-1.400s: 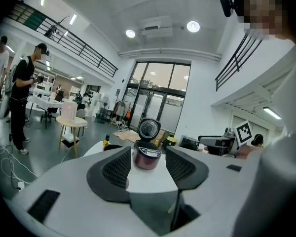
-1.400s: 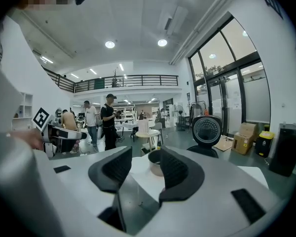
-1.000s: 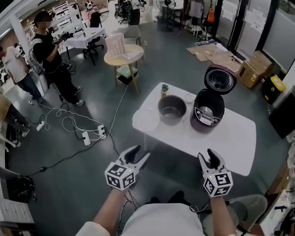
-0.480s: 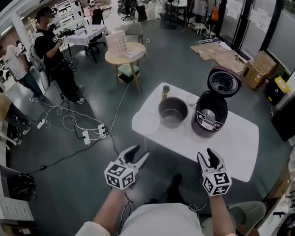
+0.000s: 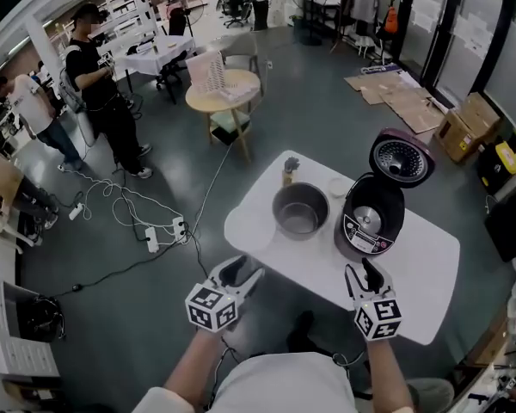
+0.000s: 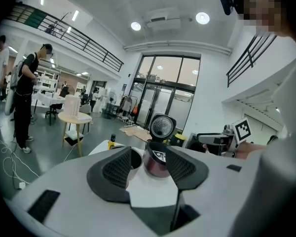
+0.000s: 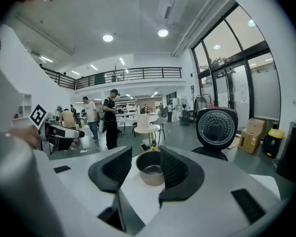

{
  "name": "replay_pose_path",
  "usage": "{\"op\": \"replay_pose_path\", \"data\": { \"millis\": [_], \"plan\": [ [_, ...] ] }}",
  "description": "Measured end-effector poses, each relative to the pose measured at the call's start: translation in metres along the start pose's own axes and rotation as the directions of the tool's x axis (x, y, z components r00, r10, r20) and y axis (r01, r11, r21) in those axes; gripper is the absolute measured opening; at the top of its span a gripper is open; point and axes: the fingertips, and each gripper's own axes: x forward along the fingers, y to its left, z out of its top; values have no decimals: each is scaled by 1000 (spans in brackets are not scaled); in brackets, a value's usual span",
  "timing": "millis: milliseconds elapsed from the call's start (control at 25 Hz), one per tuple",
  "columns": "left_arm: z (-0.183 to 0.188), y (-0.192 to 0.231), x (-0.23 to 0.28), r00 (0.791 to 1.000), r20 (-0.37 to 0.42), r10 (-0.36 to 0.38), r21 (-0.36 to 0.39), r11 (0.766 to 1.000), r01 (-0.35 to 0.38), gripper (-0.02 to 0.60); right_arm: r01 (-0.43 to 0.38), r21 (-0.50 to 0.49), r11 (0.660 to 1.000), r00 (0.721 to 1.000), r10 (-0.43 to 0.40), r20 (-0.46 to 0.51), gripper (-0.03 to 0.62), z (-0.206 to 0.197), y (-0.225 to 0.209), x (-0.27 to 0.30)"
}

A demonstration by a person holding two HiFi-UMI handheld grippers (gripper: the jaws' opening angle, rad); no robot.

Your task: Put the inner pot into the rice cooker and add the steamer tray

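Observation:
The silver inner pot (image 5: 300, 210) stands on the white table (image 5: 413, 265), left of the dark rice cooker (image 5: 367, 220), whose lid (image 5: 402, 157) is up. Both grippers hover short of the table's near edge, apart from everything. My left gripper (image 5: 245, 271) is open and empty; in the left gripper view its jaws frame the rice cooker (image 6: 157, 158). My right gripper (image 5: 362, 271) is open and empty too; the right gripper view shows the inner pot (image 7: 150, 172) between its jaws and the lid (image 7: 216, 127) to the right. A small white round piece (image 5: 339, 186) lies behind the cooker.
A small bottle (image 5: 290, 169) stands at the table's far edge. Cables and power strips (image 5: 155, 231) trail over the floor on the left. A round wooden table (image 5: 224, 89) and people (image 5: 99, 84) stand further back. Cardboard boxes (image 5: 469, 119) lie at the right.
The table, pot and cooker have come nearer in the head view. Both grippers have moved forward toward the table's near edge, still open.

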Motion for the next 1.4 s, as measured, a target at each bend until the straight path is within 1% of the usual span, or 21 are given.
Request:
{"op": "replay_pose_path", "data": {
  "millis": [240, 400, 600, 760, 960, 1120, 1240, 1400],
  "plan": [
    [11, 3, 56, 998, -27, 48, -13, 999, -48, 230, -51, 3, 999, 998, 51, -32, 193, 6, -54, 42],
    [22, 7, 86, 996, -32, 87, -13, 996, -88, 230, -86, 5, 996, 995, 87, -51, 193, 10, -83, 67],
    [32, 14, 115, 992, -42, 122, -17, 992, -123, 230, -123, 11, 992, 988, 124, -89, 192, 8, -101, 95],
    [30, 19, 129, 988, -60, 145, -25, 989, -146, 230, -137, 14, 990, 984, 138, -117, 193, 2, -112, 111],
    [27, 28, 142, 983, -99, 154, -29, 987, -157, 230, -134, 33, 990, 979, 137, -148, 192, -4, -121, 129],
    [26, 44, 154, 982, -117, 150, -30, 988, -155, 230, -125, 51, 991, 976, 132, -175, 192, -12, -118, 148],
    [28, 59, 164, 982, -131, 138, -25, 990, -142, 229, -109, 63, 992, 974, 119, -194, 192, -16, -113, 163],
    [30, 82, 181, 982, -156, 104, -12, 994, -107, 229, -64, 71, 995, 973, 78, -215, 192, -19, -110, 182]
  ]
}}
